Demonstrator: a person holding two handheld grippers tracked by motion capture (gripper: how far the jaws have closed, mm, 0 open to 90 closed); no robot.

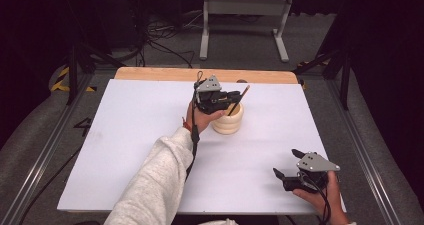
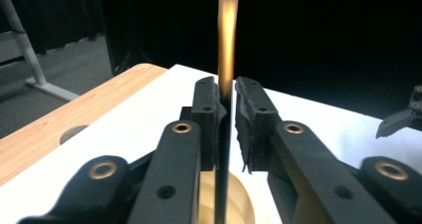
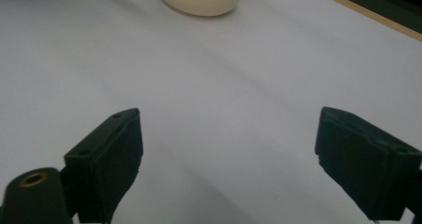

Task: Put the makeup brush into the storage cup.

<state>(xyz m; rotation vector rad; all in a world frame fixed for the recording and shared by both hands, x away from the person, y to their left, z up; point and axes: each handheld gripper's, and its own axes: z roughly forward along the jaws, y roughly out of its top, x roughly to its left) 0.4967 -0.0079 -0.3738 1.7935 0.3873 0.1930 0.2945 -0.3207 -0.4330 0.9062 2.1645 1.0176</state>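
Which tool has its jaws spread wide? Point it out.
The right tool, at the table's near right corner: its jaws stand far apart with nothing between them. The left tool is closed around a pencil over the cream holder.

Light: bright overhead on white bench (image 1: 150, 135) | surroundings: dark | shadows: soft | blur: pencil (image 2: 227, 30) tip defocused, glowing

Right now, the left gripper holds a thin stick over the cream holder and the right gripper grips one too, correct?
Not quite. The right gripper holds nothing: the right gripper view shows its jaws wide apart over the bare white board. The left gripper does hold the thin stick over the cream holder.
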